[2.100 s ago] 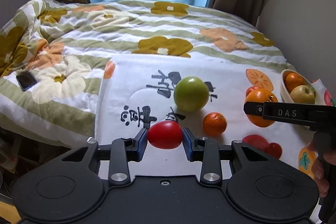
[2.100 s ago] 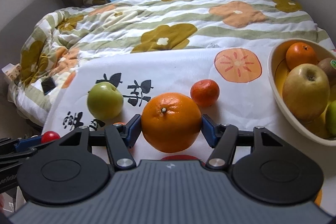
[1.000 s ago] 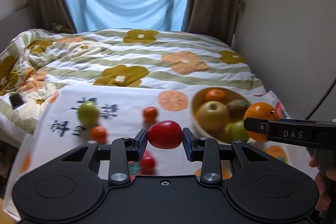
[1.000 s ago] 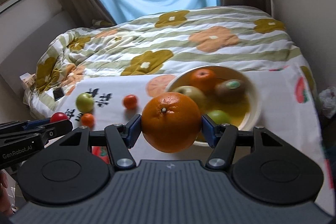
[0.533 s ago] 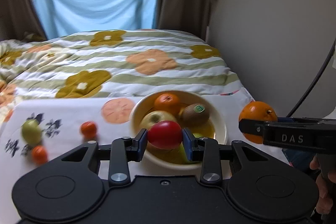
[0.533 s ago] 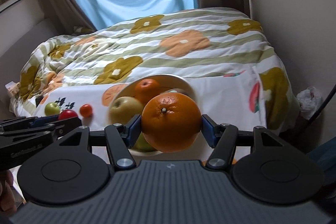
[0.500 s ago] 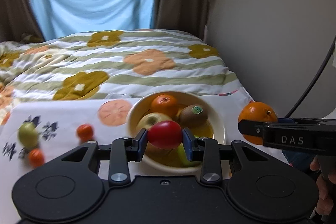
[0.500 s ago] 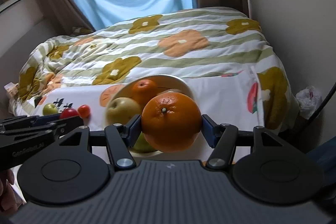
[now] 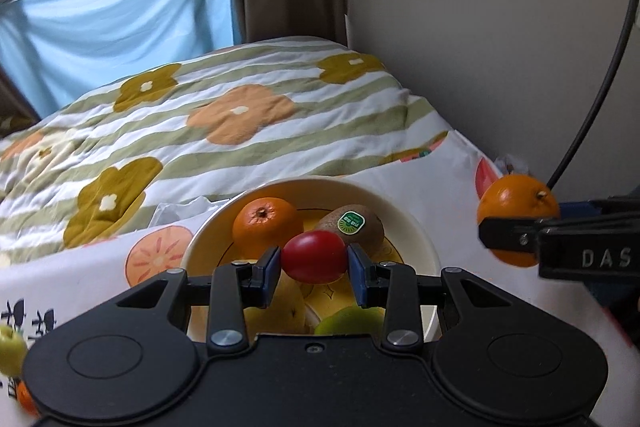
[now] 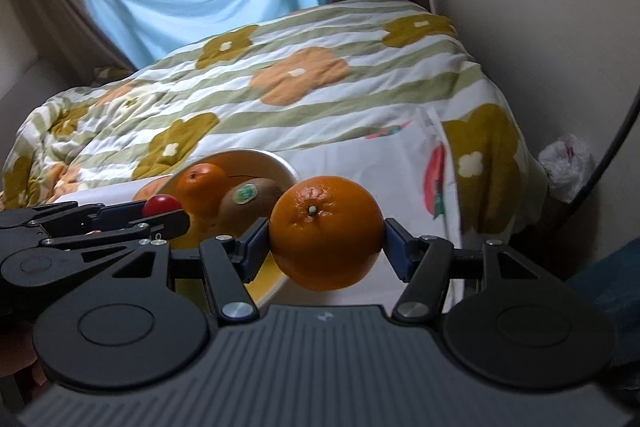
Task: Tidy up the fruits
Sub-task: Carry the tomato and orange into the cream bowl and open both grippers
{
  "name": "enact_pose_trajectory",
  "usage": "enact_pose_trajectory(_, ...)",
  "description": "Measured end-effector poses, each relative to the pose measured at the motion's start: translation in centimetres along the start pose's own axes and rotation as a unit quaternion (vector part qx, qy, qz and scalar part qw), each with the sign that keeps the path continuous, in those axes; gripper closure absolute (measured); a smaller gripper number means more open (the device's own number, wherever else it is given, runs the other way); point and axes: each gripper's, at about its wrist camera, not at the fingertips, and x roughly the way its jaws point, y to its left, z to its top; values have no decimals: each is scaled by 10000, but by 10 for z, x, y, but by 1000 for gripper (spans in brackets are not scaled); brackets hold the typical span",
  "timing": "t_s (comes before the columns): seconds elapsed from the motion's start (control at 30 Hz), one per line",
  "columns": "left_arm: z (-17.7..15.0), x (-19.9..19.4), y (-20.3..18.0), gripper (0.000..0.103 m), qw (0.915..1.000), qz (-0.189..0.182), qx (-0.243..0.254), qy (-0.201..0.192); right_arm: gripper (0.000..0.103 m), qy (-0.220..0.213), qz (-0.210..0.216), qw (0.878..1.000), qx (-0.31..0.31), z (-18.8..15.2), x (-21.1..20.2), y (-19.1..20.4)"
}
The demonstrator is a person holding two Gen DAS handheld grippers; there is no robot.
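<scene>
My left gripper (image 9: 314,265) is shut on a small red tomato (image 9: 315,256) and hangs over the cream fruit bowl (image 9: 420,239). Inside the bowl lie a mandarin (image 9: 266,227), a kiwi (image 9: 352,227) with a green sticker, a yellow apple (image 9: 276,311) and a green fruit (image 9: 352,319). My right gripper (image 10: 324,239) is shut on a big orange (image 10: 326,233), just right of the bowl (image 10: 256,159); in the left wrist view that orange (image 9: 518,203) shows at the right edge. The left gripper (image 10: 164,213) with the tomato (image 10: 162,205) shows at the left of the right wrist view.
A white printed cloth (image 9: 452,167) covers the bed's near edge under the bowl. A green apple (image 9: 10,349) and a small orange (image 9: 26,397) lie on it at far left. A flowered quilt (image 9: 224,115) stretches behind. A wall (image 9: 500,27) and a black cable (image 9: 592,99) stand close on the right.
Both grippers have swung right and dropped toward the bowl, each keeping its fruit. The tomato now hangs over the bowl's middle; the loose fruits have slid to the far left.
</scene>
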Motion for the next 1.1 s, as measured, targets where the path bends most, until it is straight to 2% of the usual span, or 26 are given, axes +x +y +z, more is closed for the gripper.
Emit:
enact_pose_trajectory(0.07, 0, 3, -1, 62, 10000, -17, 75, 29, 27, 20, -51, 10000, 57, 0, 3, -3)
enact_pose_trajectory(0.1, 1, 4, -2, 55, 10000, -11, 89, 24, 27, 27, -74, 9999, 83, 0, 4, -4)
enact_pose_trajectory(0.13, 1, 3, -2, 43, 9999, -33, 100, 0, 27, 31, -90, 9999, 104, 0, 5, -5)
enact_pose_trajectory(0.2, 1, -1, -2, 29, 9999, -51, 89, -97, 27, 35, -103, 9998, 136, 1, 7, -6)
enact_pose_trajectory(0.27, 1, -6, 2, 23, 9998, -25, 65, -172, 27, 36, -112, 9998, 150, 2, 9, -6)
enact_pose_trajectory(0.73, -19, -44, 38, 20, 9979, 243, -571, -173, 27, 172, 228, 9993, -234, 7, 26, 23)
enact_pose_trajectory(1.1, -44, -54, 50, 20, 9946, 486, -913, -58, 27, 321, 529, 9956, -699, -3, 52, 55)
